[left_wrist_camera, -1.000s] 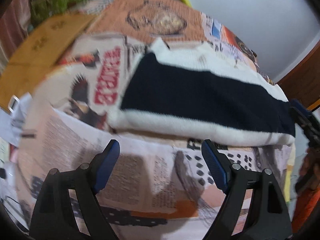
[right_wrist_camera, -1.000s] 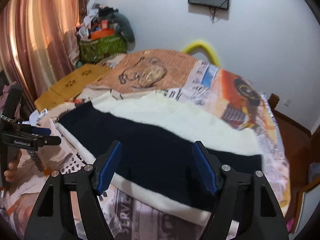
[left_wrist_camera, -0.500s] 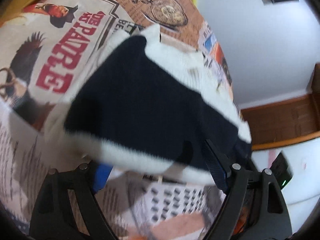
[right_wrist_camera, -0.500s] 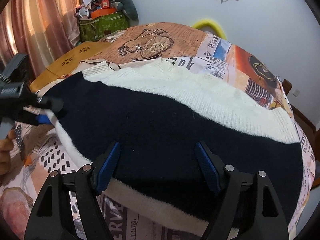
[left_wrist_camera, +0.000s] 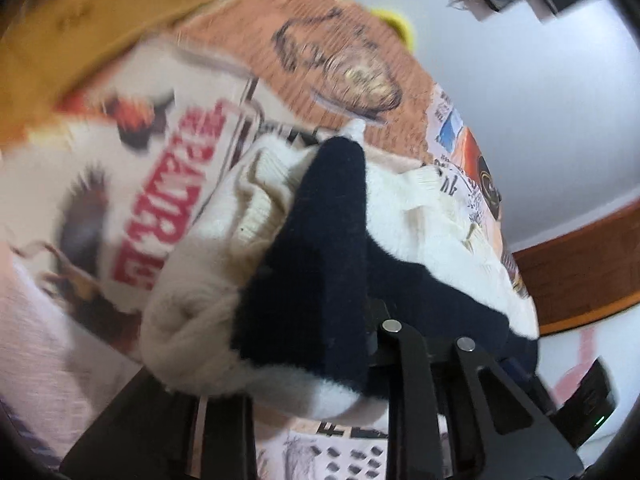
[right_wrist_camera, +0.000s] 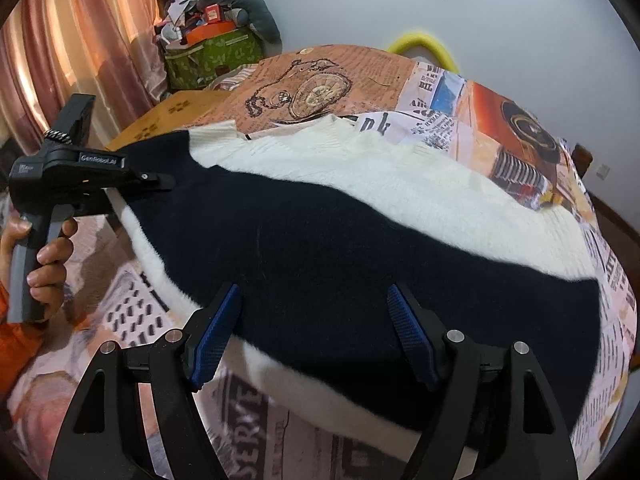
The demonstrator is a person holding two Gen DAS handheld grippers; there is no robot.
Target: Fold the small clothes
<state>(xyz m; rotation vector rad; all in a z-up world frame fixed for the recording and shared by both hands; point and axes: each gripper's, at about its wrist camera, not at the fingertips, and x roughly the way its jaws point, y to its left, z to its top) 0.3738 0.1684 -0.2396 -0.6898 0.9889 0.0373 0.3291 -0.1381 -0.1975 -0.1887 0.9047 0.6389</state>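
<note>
A knitted sweater [right_wrist_camera: 360, 240], cream with a broad navy band across it, lies spread on a bed covered by a newspaper-print sheet [right_wrist_camera: 500, 128]. It fills most of the middle of the bed, lengthwise from one side to the other.

The left gripper [right_wrist_camera: 160, 182] has just closed its jaws on the left end of the sweater. In its own view the navy and cream fabric bunches up thickly in front of the black jaws, so it appears to be grasping that end. A hand [right_wrist_camera: 44, 256] wraps the gripper's grey handle.

The right gripper [right_wrist_camera: 316, 332] hovers over the near edge of the sweater with its blue pads [right_wrist_camera: 216, 336] spread wide. The navy band lies between and beneath them, but nothing is pinched.

As for progress, the folding seems barely begun. The sweater mostly lies flat and unfolded. Only the left end is gathered. The right side needs a grip, and every fold remains to be made.

There is bare sheet beyond the sweater's far edge, toward an orange patch printed with a pocket watch [right_wrist_camera: 316, 92], giving room to fold away from the person. The right end of the sweater lies near the bed's right edge, where the sheet curves down. A cluttered green box [right_wrist_camera: 208, 56] and curtains [right_wrist_camera: 60, 40] stand well apart, past the far left corner.
</note>
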